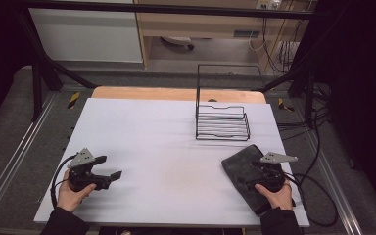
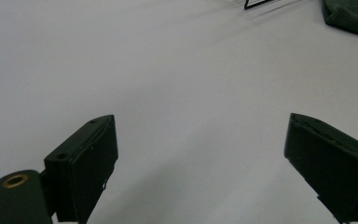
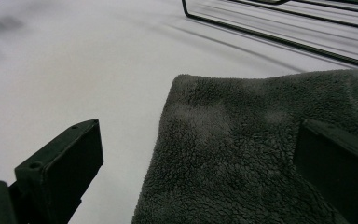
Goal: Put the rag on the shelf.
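A dark grey fluffy towel (image 1: 242,166) lies folded on the white table (image 1: 152,127) at the front right. My right gripper (image 1: 254,175) hovers open at the towel's edge. In the right gripper view, the right gripper (image 3: 199,126) has one jaw over the bare table and the other over the towel (image 3: 242,154), with nothing pinched. A black wire rack (image 1: 223,129) stands behind the towel, empty. My left gripper (image 1: 108,167) is held at the front left, open and empty. In its own view, the left gripper (image 2: 200,121) has its jaws wide apart above the table.
The rack's tall back frame rises at the table's far right, and its front wire (image 3: 261,33) runs just beyond the towel. The towel's corner (image 2: 352,16) lies far across from my left gripper. Cables trail off the table's right edge.
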`<state>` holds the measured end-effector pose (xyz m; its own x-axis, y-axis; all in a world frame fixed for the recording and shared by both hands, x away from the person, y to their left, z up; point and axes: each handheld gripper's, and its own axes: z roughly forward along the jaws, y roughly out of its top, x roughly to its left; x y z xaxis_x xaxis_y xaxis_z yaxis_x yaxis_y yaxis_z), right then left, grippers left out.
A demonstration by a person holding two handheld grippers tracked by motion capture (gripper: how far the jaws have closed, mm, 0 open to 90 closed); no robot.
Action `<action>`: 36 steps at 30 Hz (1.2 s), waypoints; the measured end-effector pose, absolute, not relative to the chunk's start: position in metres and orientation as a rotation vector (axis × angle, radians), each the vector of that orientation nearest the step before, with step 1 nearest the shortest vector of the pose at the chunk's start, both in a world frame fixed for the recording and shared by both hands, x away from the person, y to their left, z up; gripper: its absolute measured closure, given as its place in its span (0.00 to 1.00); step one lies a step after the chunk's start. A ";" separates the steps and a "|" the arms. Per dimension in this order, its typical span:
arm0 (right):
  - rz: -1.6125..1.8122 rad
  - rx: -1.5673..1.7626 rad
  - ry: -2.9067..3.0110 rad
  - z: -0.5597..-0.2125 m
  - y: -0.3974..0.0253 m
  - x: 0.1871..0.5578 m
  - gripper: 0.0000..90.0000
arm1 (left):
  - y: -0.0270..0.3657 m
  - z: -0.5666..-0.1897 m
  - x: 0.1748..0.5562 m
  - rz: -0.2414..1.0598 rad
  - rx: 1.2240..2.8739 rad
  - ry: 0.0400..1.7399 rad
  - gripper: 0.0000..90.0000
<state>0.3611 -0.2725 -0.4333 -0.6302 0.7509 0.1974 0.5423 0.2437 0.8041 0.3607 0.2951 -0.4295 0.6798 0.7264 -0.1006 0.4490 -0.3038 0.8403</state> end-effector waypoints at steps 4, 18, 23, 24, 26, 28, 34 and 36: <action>1.329 1.210 2.289 -0.432 -0.272 0.361 0.02 | 0.296 -0.430 0.360 0.372 1.959 0.918 0.11; 1.296 1.189 2.322 -0.431 -0.255 0.360 0.04 | 0.297 -0.432 0.361 0.370 1.950 0.931 0.11; 1.270 1.186 2.320 -0.430 -0.248 0.360 0.07 | 0.298 -0.432 0.361 0.374 1.948 0.931 0.11; 1.253 1.185 2.320 -0.429 -0.244 0.360 0.11 | 0.298 -0.432 0.361 0.374 1.948 0.931 0.11; 1.226 1.171 2.333 -0.429 -0.240 0.360 0.19 | 0.298 -0.432 0.361 0.374 1.948 0.932 0.11; 1.220 1.160 2.342 -0.429 -0.238 0.360 0.24 | 0.298 -0.432 0.361 0.372 1.951 0.931 0.11; 1.154 1.154 2.362 -0.433 -0.229 0.360 0.46 | 0.296 -0.433 0.361 0.373 1.959 0.932 0.11; 1.112 1.145 2.360 -0.436 -0.228 0.361 0.51 | 0.296 -0.433 0.361 0.375 1.962 0.933 0.11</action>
